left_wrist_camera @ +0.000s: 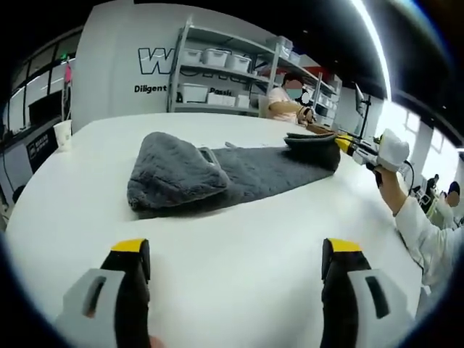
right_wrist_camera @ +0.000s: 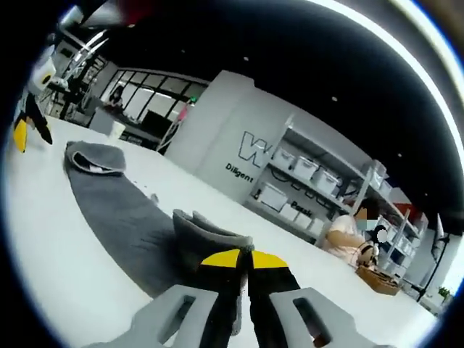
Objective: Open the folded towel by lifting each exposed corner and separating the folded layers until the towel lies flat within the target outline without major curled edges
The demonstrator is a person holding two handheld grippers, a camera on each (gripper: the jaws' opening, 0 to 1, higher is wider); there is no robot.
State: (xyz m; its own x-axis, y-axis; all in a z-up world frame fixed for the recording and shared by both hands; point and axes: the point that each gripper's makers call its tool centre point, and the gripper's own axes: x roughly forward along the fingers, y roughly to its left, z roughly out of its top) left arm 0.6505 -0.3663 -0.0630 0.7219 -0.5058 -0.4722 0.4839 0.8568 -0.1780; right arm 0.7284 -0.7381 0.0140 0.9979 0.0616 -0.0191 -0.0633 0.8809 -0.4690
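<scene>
A grey towel lies in the middle of the white tabletop, a long strip with both ends still folded over. Taking the towel as the landmark and going left to right in the left gripper view: a paper cup stands well off its left end, near the tabletop's edge. The left end itself is a thick rounded fold lying on the flat layer below it, with a small tag showing at the fold's edge. On the near side of the towel, apart from it, the left tool hangs over bare tabletop with its yellow-tipped jaws wide apart and nothing between them. Behind the towel stand shelves with white bins against a wall with lettering, and a seated person beside them. At the towel's right end the right tool grips the folded corner, raised a little off the tabletop, held by a white-gloved hand in a white sleeve.

In the right gripper view that tool's jaws are pressed together on the towel's near corner, the cloth bunched upright just beyond the tips. From there the towel runs away to its other folded end, and the left tool shows past it.
</scene>
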